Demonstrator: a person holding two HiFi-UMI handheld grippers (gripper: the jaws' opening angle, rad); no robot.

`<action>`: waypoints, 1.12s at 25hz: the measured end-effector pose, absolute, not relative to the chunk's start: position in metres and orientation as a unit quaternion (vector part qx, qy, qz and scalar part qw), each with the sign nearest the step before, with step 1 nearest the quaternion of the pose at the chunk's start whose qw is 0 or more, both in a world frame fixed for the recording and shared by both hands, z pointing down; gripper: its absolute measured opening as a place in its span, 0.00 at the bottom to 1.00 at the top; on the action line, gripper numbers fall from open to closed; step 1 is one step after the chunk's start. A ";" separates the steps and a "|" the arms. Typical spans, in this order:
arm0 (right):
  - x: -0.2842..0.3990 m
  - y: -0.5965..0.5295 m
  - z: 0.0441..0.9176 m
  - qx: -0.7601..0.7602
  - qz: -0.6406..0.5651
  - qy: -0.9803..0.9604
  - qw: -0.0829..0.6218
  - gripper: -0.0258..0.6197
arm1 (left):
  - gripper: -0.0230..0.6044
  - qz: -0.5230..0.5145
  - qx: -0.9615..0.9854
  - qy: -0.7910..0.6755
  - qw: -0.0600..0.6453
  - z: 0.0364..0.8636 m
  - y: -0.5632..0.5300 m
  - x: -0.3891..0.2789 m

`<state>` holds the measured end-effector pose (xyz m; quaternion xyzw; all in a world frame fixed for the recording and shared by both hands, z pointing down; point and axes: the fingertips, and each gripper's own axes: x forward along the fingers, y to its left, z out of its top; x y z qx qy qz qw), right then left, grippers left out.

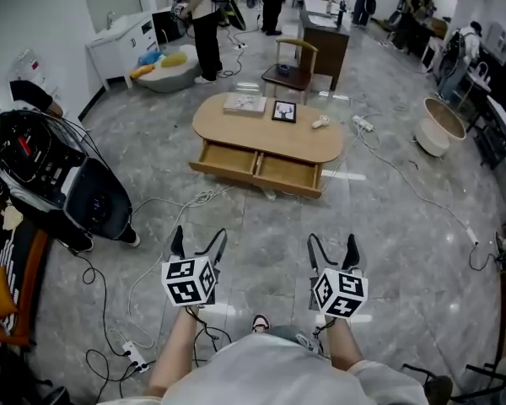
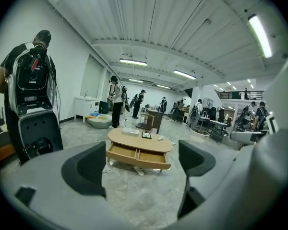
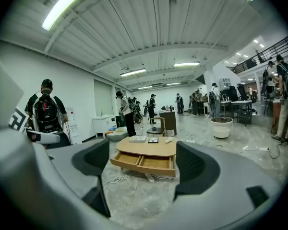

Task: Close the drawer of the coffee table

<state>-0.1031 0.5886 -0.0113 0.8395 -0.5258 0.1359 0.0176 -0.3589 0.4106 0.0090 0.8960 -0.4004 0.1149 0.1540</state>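
The oval wooden coffee table (image 1: 270,133) stands on the grey stone floor, and everything here is placed from it. Its drawer (image 1: 257,169) is pulled well out of the table's near long side, toward the person. It shows two open compartments side by side, both apparently empty. Whether this is one wide box with a divider or two separate drawers cannot be told.

The left gripper (image 1: 198,239) and the right gripper (image 1: 332,247) are held level, well short of the table's near side, with bare floor between them and the drawer front. Each gripper's own view shows its jaws spread wide with nothing between them, only the distant table framed in the gap.

On the tabletop, a stack of flat books (image 1: 244,103) lies toward the left end. A small dark picture frame (image 1: 284,111) sits near the middle, and a small white object (image 1: 320,122) is toward the right end.

The drawer looks stiff and fairly light and will probably slide straight in on its runners. No handle is visible, so the long flat front panel is the likely contact. It needs a push rather than a grip, placed near the centre or at both halves together, to keep it from skewing. A gentle finish would probably keep the frame from toppling.
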 end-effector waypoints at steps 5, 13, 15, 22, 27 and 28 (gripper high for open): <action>-0.072 0.548 -0.010 0.833 0.132 -0.538 0.015 0.72 | 0.78 0.114 0.893 -0.409 0.152 0.011 0.375 -0.331; -0.026 0.490 0.001 0.837 0.153 -0.526 0.005 0.72 | 0.78 0.130 0.891 -0.408 0.150 0.014 0.314 -0.291; -0.016 0.473 0.007 0.838 0.160 -0.522 0.005 0.72 | 0.78 0.134 0.892 -0.405 0.150 0.017 0.295 -0.280; 0.011 0.393 0.012 0.849 0.160 -0.503 -0.003 0.72 | 0.78 0.130 0.900 -0.389 0.145 0.020 0.198 -0.245; 0.032 0.325 0.001 0.858 0.157 -0.489 -0.002 0.72 | 0.78 0.132 0.910 -0.367 0.143 0.012 0.115 -0.210; 0.037 0.312 0.001 0.860 0.159 -0.485 -0.001 0.72 | 0.78 0.133 0.911 -0.363 0.143 0.012 0.099 -0.202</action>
